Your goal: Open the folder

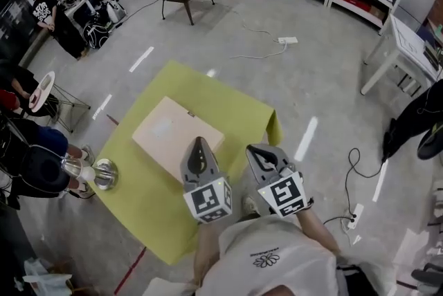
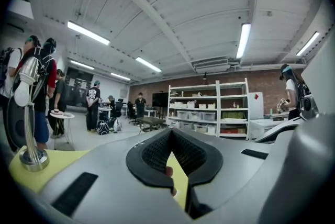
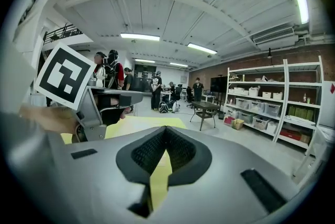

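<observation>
1. Left gripper (image 1: 199, 144) and right gripper (image 1: 260, 151), head view: side by side above the yellow worktop (image 1: 149, 208), with the left tip over the closed beige folder (image 1: 173, 132). Step judged: approach. Next, the jaws must part to catch the cover edge.
2. Left gripper view: jaws fully together, nothing held.
3. Right gripper view: jaws fully together, empty.
</observation>
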Demonstrator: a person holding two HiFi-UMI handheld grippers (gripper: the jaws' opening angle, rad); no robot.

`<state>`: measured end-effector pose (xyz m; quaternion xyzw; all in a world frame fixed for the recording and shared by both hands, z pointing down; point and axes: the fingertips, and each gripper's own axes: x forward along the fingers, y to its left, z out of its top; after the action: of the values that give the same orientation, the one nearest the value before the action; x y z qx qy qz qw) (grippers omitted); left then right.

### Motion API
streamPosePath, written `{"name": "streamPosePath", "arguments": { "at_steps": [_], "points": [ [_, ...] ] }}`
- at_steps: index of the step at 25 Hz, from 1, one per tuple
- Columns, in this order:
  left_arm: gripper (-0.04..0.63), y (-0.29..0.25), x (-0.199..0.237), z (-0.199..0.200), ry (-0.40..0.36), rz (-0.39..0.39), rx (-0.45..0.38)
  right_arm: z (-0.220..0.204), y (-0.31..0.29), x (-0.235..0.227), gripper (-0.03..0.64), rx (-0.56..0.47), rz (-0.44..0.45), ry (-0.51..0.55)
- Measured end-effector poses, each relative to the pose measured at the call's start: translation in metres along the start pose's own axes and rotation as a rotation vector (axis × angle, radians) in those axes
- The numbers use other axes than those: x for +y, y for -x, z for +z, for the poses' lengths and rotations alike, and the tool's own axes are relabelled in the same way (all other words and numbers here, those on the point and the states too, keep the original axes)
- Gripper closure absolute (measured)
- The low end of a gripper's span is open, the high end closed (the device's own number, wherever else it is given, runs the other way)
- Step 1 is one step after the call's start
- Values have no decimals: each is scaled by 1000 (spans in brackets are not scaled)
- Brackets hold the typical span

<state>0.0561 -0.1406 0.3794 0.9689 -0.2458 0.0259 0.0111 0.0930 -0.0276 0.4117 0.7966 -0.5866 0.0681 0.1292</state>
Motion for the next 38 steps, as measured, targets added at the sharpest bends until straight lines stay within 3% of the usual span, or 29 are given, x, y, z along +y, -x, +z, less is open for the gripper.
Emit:
{"name": "streamPosePath", "arguments": {
  "at_steps": [9,13,18,22,29,34,36,38],
  "points": [
    [581,18,39,-3,-32,133,16,16,-35,35,607,-3,155,-8],
    [580,29,35,1,-46,214,11,26,-37,37,607,-43,260,-7],
    [581,31,61,6,-44,320,36,54,-75,47,607,-83,387,-118],
    [581,30,94,4,-103,417,45,72,-110,60,607,-117,500,-171],
    [580,27,106,10,-128,532,50,83,-141,50,607,-119,646,-269],
    [580,27,105,-3,-56,597,89,76,-149,38,607,-95,688,-260],
    [578,25,110,-9,-94,621,138,71,-154,38,607,-77,716,-260],
    [524,22,115,-15,-152,627,191,62,-160,40,607,-43,745,-261]
  ]
}}
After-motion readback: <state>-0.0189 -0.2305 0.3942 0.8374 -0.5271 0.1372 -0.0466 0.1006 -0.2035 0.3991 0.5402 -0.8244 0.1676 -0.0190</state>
